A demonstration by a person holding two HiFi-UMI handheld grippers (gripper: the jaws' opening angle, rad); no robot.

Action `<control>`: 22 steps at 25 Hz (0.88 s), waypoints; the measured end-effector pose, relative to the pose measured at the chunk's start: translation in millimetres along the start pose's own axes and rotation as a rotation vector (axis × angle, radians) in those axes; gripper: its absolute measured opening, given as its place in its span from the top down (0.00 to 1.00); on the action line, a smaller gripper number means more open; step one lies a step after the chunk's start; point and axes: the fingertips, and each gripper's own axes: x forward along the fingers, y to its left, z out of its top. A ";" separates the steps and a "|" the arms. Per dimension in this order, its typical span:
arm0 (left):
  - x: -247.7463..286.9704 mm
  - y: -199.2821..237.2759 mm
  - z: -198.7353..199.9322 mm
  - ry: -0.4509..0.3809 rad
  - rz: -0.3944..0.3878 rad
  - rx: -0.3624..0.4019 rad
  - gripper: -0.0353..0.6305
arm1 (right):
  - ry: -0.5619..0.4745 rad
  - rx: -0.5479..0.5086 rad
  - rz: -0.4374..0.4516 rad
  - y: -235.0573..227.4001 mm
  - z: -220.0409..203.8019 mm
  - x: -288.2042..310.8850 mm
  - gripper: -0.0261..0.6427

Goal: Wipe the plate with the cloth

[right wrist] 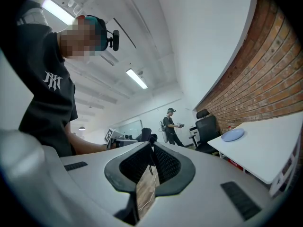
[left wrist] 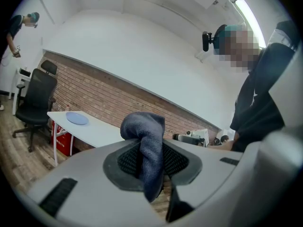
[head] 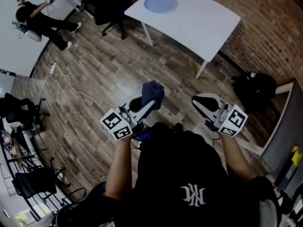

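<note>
In your left gripper (left wrist: 150, 148): you held the cloth (left wrist: 144, 141) pinched between the two jaws, which were closed on its middle.
Cloth against the jaws: one bunched end rose above the jaw tips. The other end hung down past the dark ribbed pads and covered the gap between them.
Cloth from above: it stood out ahead of the left gripper as a rounded wad, just beside your right gripper's reach but not touching it.
Cloth's look: it was dark blue, soft and thick, crumpled into loose folds with a rolled top.
Right gripper (right wrist: 152, 160): its jaws were drawn together with nothing between them, leaving only a thin slit through which the floor (head: 94, 74) showed.
Plate (head: 161, 3): it was round and pale blue, and it lay flat on the white table (head: 203, 25), towards the end nearest the office chair (head: 111, 6).
Plate against your grippers: it was well apart from both, across a stretch of wood-plank floor, and the cloth had not yet met it.
Table: it stood on white legs beside the brick wall (head: 265, 37).
Elsewhere: a black bag (head: 253, 89) sat on the floor by the wall at your right. Another person (head: 40, 18) was at the far left.
</note>
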 end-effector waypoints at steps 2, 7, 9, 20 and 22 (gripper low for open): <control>-0.5 -0.8 -0.4 0.002 -0.002 -0.002 0.82 | -0.005 0.004 -0.001 2.1 -0.2 -0.3 0.89; -7.6 -2.8 -3.1 0.001 0.005 -0.006 0.81 | 0.004 0.024 0.008 7.3 -9.1 3.0 0.89; -12.1 -1.4 -3.8 -0.002 0.014 -0.011 0.82 | 0.011 0.032 0.014 8.2 -11.8 6.5 0.89; 3.4 42.2 -0.5 -0.004 0.012 -0.053 0.82 | 0.021 0.048 -0.011 -31.8 -10.4 22.5 0.89; 12.1 58.7 -0.9 -0.001 0.009 -0.070 0.81 | 0.028 0.057 -0.023 -50.2 -13.1 28.3 0.89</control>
